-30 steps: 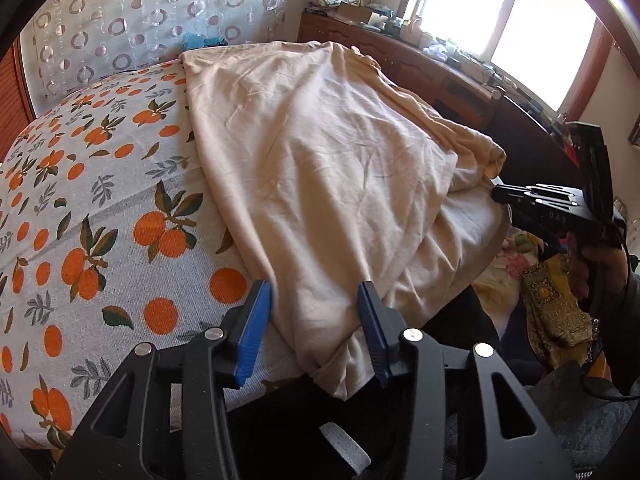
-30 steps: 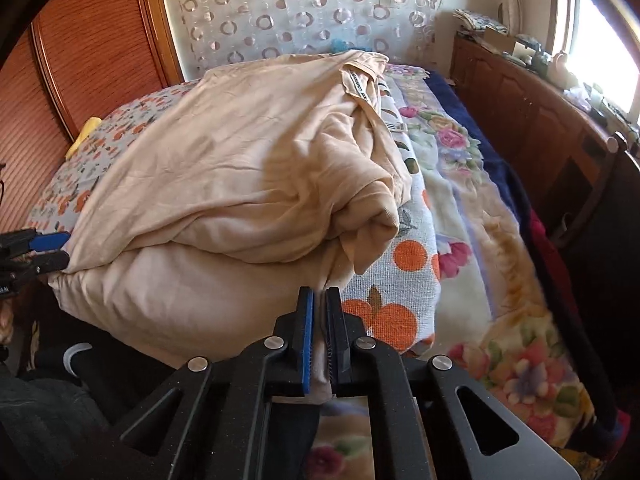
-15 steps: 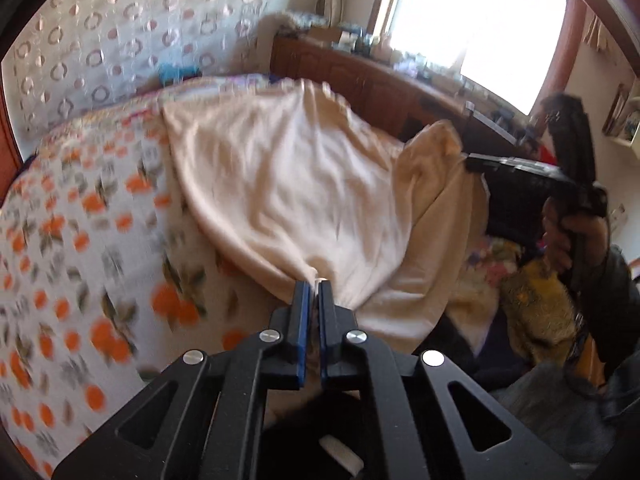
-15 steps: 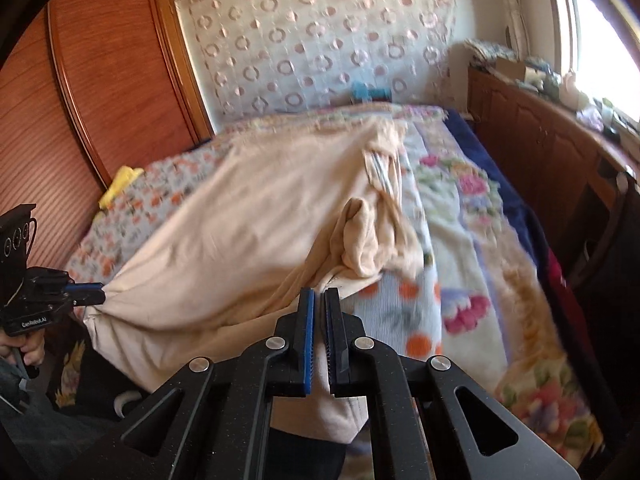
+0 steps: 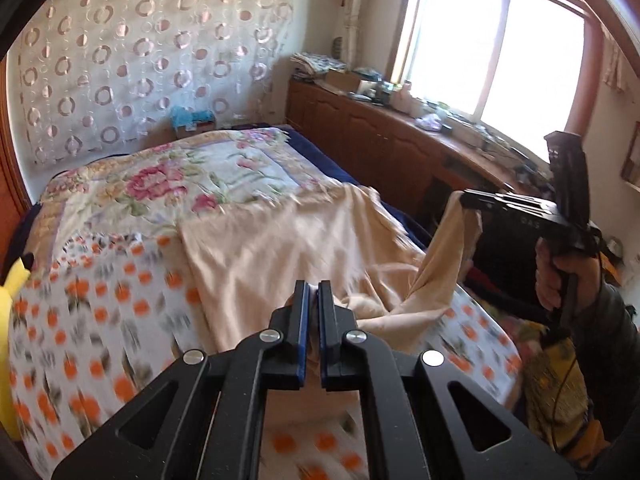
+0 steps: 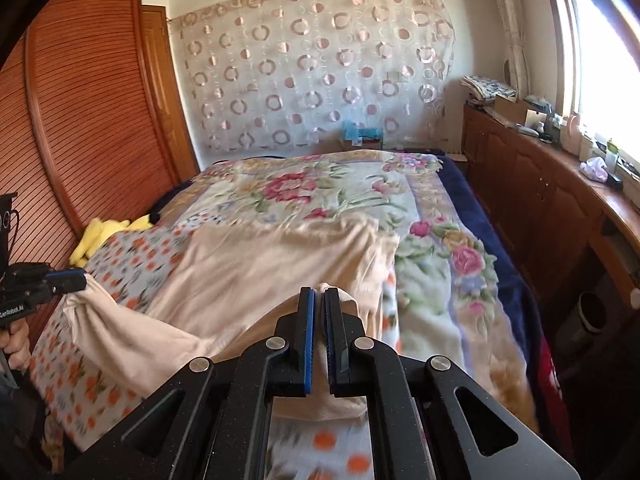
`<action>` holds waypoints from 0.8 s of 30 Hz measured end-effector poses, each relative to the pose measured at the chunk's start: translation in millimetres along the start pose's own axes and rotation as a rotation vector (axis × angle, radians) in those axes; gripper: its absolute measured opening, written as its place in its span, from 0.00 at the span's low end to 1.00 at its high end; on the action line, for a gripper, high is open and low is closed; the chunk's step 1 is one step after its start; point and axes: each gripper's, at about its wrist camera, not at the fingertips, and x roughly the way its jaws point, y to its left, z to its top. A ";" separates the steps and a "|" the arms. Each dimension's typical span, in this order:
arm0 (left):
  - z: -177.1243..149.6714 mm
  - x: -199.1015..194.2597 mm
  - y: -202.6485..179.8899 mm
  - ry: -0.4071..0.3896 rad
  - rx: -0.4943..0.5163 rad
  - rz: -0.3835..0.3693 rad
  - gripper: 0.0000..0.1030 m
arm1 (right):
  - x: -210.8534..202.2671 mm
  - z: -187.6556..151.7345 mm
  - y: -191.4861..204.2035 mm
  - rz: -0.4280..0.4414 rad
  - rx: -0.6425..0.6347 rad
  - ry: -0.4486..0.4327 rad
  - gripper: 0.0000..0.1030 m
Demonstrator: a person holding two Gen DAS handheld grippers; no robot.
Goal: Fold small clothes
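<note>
Beige garment, orange-dotted white sheet, pink floral blanket, black tools with blue pads, yellow plush

Soft matt beige cloth garment

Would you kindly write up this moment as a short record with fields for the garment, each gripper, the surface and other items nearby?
garment: beige soft cloth garment, near edge lifted, far part lying on the bed
left gripper: shut on the garment's near left corner
right gripper: shut on the garment's near right corner
surface: orange-dotted white bedsheet over a floral blanket
nearby: yellow plush toy at the bed's left edge; wooden sideboard under the window
fold stage: lifted, not yet laid over
</note>
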 end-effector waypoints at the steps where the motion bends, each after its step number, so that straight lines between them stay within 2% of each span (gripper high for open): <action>1: 7.0 5.0 6.3 -0.002 -0.005 0.003 0.05 | 9.0 6.4 0.3 0.001 -0.001 -0.001 0.04; 7: 64.4 43.6 47.9 -0.029 -0.045 0.022 0.05 | 45.1 39.5 8.1 -0.005 -0.034 -0.044 0.04; 10: 83.7 73.8 72.4 -0.018 -0.069 0.049 0.05 | 77.8 48.3 0.4 -0.030 -0.041 -0.021 0.04; 15: 84.8 131.8 109.1 0.041 -0.101 0.071 0.05 | 151.0 43.4 -10.4 -0.060 -0.021 0.071 0.05; 19: 81.0 137.4 117.0 0.044 -0.073 0.113 0.06 | 183.5 27.0 -0.8 -0.068 -0.061 0.088 0.05; 20: 80.5 136.5 117.6 0.047 -0.069 0.116 0.09 | 186.8 28.5 0.4 -0.057 -0.061 0.080 0.05; 22: 74.9 131.7 115.6 0.044 -0.041 0.109 0.50 | 186.2 28.1 3.5 -0.014 -0.063 0.056 0.05; 24: 67.4 129.1 106.9 0.050 0.011 0.125 0.63 | 183.0 27.4 2.7 0.001 -0.081 0.054 0.07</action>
